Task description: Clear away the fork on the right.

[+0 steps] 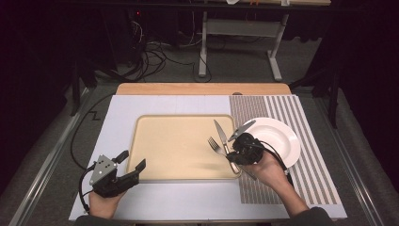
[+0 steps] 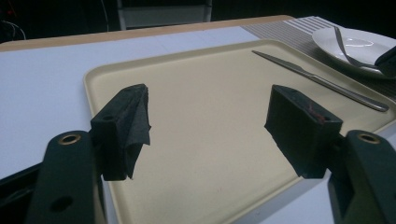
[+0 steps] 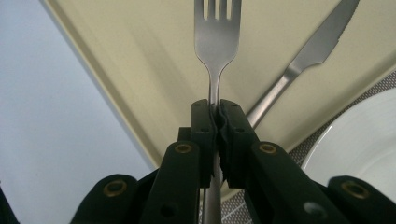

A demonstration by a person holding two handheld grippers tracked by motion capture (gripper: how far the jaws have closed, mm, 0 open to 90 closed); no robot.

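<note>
A beige tray point(image 1: 179, 146) lies in the middle of the white table cover. My right gripper point(image 1: 232, 154) is shut on the handle of a fork point(image 1: 215, 145), holding it low over the tray's right part, tines pointing away point(image 3: 217, 37); the jaws point(image 3: 215, 109) pinch its neck. A knife point(image 1: 220, 134) lies on the tray just beyond the fork point(image 3: 313, 51) point(image 2: 317, 79). My left gripper point(image 1: 132, 160) is open at the tray's near-left corner, with nothing between its jaws point(image 2: 210, 116).
A white plate point(image 1: 280, 139) sits on a striped placemat point(image 1: 282, 108) right of the tray, with a spoon-like utensil point(image 1: 242, 129) resting on its left rim. Cables and a table frame stand on the floor beyond the far edge.
</note>
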